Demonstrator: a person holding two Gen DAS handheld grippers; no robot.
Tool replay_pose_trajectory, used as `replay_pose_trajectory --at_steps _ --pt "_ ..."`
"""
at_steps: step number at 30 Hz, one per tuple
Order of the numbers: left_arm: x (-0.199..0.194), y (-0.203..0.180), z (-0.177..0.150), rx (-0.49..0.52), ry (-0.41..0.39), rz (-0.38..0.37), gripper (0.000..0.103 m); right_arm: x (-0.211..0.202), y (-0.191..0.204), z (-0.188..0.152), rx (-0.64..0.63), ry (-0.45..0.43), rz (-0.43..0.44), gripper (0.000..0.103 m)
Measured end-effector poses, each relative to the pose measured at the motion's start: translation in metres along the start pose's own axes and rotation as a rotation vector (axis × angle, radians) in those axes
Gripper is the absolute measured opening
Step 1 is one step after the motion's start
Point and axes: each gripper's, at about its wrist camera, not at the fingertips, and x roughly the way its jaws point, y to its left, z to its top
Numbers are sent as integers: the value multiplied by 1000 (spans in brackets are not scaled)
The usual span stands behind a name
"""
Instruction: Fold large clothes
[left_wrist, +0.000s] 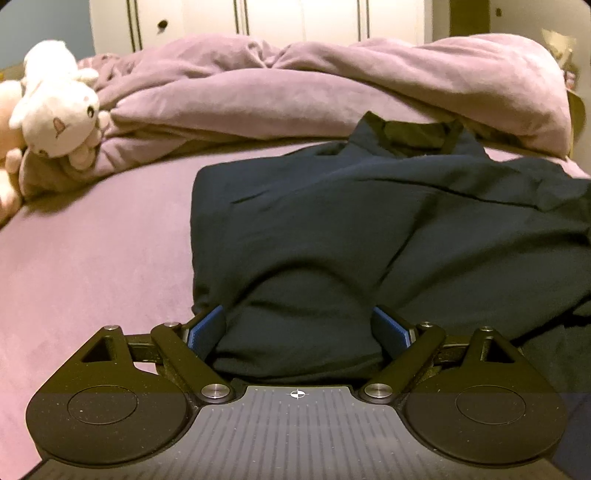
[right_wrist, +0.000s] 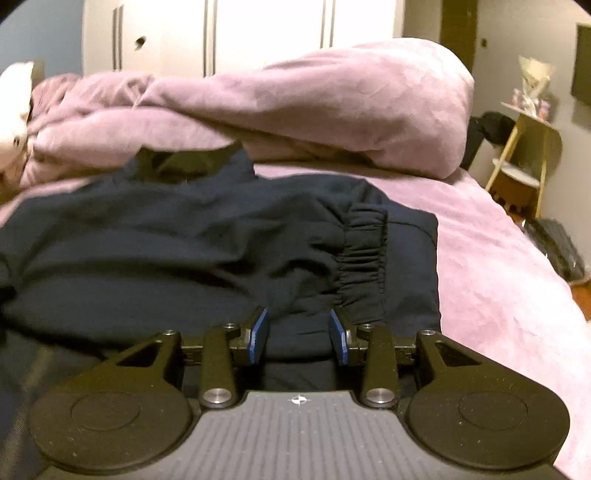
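My left hand-held gripper (left_wrist: 299, 328) stands wide open with the near hem of the dark garment (left_wrist: 369, 229) bunched between its pads, not clamped; my right hand-held gripper (right_wrist: 299, 336) is partly open astride the same hem, below the elastic cuff (right_wrist: 364, 254); the garment runs straight ahead up-frame on the bed (left_wrist: 96, 258), collar (left_wrist: 413, 133) at upper centre; both sit equally near.

A pink-sheeted bed (left_wrist: 92, 258) carries a dark navy garment (left_wrist: 332, 229), a bunched duvet (left_wrist: 295, 88) and a plush toy (left_wrist: 55, 110).
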Motion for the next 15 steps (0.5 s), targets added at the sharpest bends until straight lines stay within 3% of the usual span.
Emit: replay_pose_trajectory --at_steps 8,12,15 --pt "-4 2 4 1 61 44 97 20 13 18 -66 53 -82 36" --pt "-20 27 -6 -103 113 42 97 -6 -4 16 -3 63 -64 38" --pt "-39 49 -24 -141 196 72 85 -46 -27 -2 57 80 -92 39"
